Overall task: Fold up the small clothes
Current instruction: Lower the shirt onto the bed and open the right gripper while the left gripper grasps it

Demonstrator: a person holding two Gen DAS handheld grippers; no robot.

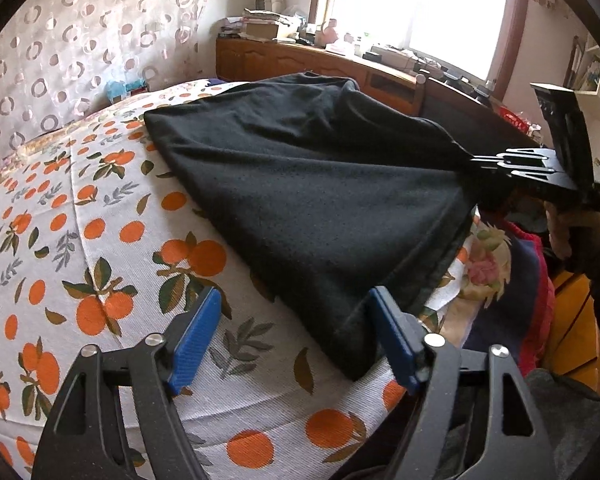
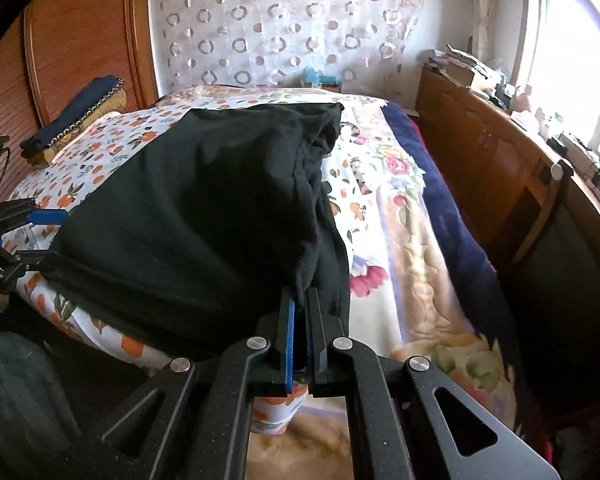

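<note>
Garment count: 1 black garment, matte knit, soft folds, spread across centre of the left wrist view; near corner lies low centre, between the blue pads.
Garment place: on the bed, over the orange-print sheet; right corner lifted off the bed at right of frame.
Left gripper: jaws apart, nothing clamped; the right pad sits at the cloth's near corner, the left pad over bare sheet. Contact: cannot tell.
Right gripper: jaws together, clamped on a bunched corner of the garment, lower centre of the right wrist view.
Grippers: 2, black metal frames, ribbed blue pads, round silver rivets.
Sheet: 1, white woven, oranges and leaves.
Floral blanket: 1, plush, pink flowers, navy border, right of sheet.
Curtain: 1, sheer, ring pattern, top centre.
Wooden cabinet: 1, brown, cluttered top, under the window.
Writing: none readable.
</note>
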